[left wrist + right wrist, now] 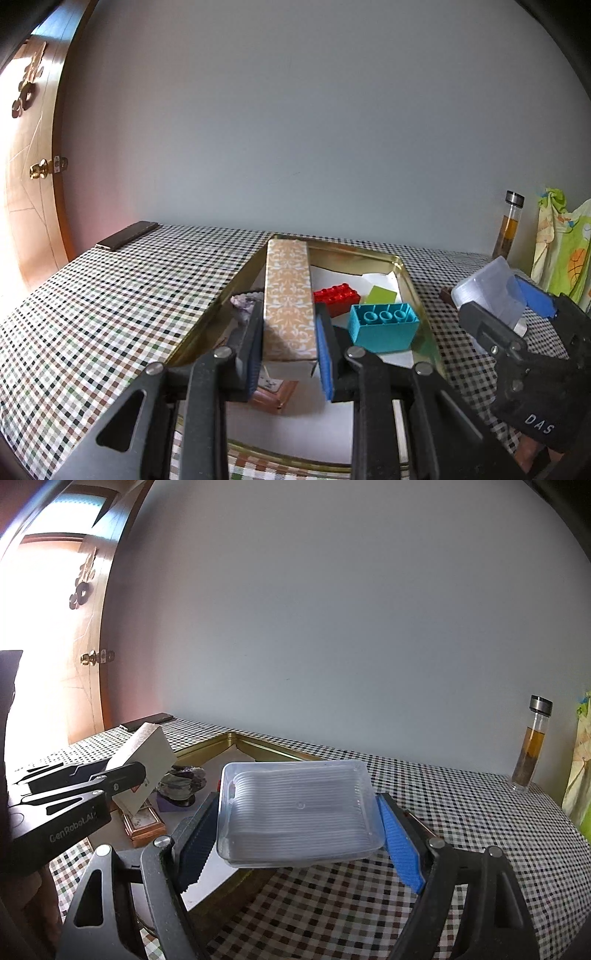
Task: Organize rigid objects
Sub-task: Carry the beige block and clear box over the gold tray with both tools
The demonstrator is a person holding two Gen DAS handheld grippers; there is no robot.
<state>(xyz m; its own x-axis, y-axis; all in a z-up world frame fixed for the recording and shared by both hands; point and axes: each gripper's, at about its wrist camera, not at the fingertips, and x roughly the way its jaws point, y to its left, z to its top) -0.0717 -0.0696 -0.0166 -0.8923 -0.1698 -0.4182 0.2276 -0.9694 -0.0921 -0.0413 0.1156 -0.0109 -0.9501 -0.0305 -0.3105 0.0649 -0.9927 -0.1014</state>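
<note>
Left gripper point(290, 354): your pads are clamped on the sides of the long patterned box point(290, 295), which hangs lengthwise over the gold tray point(404, 267), its far end near the back rim.
Left-side risk: I judge the box could pivot in that narrow grip; if you lower it tilted, the far end may knock the rim or land on the small framed picture point(273, 391) under your fingers.
Tray contents: a red brick point(338, 295), a green card point(380, 295) and a turquoise brick point(384, 326) lie just right of the box, a purple-grey lump point(243, 304) just left; the free floor is tight.
Right gripper point(299, 834): you grip the clear plastic container point(299, 808) across its width, above the tray's right edge.
Right-side risk: its thin walls may flex and slip out if you squeeze unevenly or swing into the left gripper.
Surroundings: a glass bottle point(532, 746) stands well apart at the far right of the checked tablecloth point(461, 812).
</note>
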